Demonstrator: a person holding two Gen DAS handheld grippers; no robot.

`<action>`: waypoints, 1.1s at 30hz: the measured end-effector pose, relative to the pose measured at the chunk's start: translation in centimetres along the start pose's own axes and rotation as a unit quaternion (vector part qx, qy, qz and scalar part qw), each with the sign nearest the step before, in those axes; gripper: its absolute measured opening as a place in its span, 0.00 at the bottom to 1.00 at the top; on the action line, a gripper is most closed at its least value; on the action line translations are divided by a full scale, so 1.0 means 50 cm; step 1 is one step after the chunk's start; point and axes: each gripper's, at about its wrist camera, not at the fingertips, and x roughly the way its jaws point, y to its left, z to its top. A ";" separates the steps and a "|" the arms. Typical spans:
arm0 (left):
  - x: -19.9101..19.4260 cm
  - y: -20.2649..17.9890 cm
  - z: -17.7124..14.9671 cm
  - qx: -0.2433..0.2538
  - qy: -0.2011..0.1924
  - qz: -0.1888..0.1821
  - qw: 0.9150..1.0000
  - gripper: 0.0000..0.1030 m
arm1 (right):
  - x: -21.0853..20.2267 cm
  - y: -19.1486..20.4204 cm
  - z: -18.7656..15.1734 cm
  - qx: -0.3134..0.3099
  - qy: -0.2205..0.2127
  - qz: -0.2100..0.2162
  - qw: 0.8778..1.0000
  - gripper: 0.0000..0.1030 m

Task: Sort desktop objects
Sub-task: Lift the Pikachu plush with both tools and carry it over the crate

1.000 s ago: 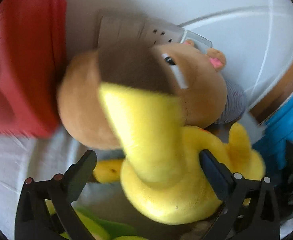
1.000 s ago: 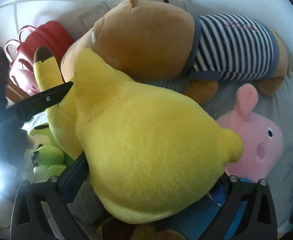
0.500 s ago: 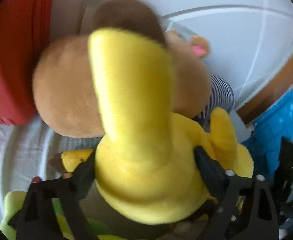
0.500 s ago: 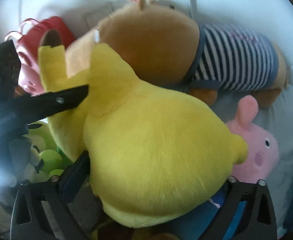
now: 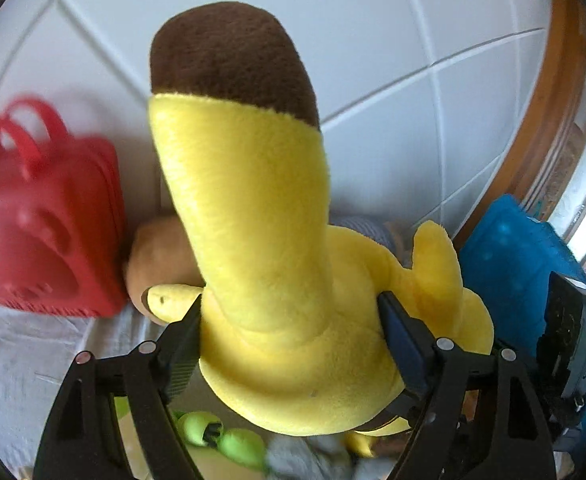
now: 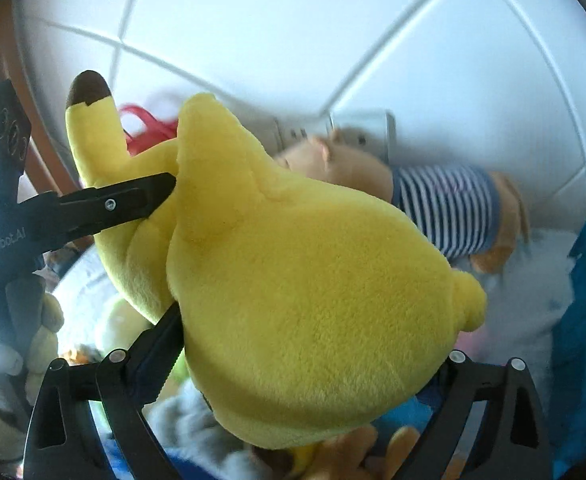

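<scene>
Since a second ago the yellow plush point(image 5: 293, 320) has come up off the pile: the brown bear that filled the middle of both views now sits lower and farther back, and white tiled wall point(image 5: 373, 40) fills the upper half of each frame.

In the left wrist view, the left gripper point(image 5: 289, 340) is clamped on the yellow plush at the base of its ear, one finger pressing into each side at the lower centre. The brown-tipped ear point(image 5: 233, 52) stands up through the centre of the frame. Below the fingers, at the bottom edge, green plush feet point(image 5: 221, 436) show, blurred. Behind the plush, at left centre, part of the brown bear point(image 5: 161, 252) peeks out, touching the red basket point(image 5: 41, 232) at the left edge. A blue bin point(image 5: 505, 248) sits at the right, with the right gripper's black body in front of it.

In the right wrist view, the right gripper point(image 6: 309, 364) is closed on the plush's broad yellow body point(image 6: 313, 300), which fills the lower centre and hides the right fingertip. One left finger point(image 6: 133, 200) reaches in from the left edge and presses the plush just below the ear. Farther back, right of centre, the bear in a striped shirt point(image 6: 445, 204) lies against the wall, blurred, with a grey wall socket point(image 6: 357, 128) just above it.
</scene>
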 end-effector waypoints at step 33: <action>-0.535 -0.492 -0.028 0.137 -0.129 -0.080 0.979 0.79 | -0.745 0.115 -0.115 -0.028 -0.181 -0.095 0.979 0.94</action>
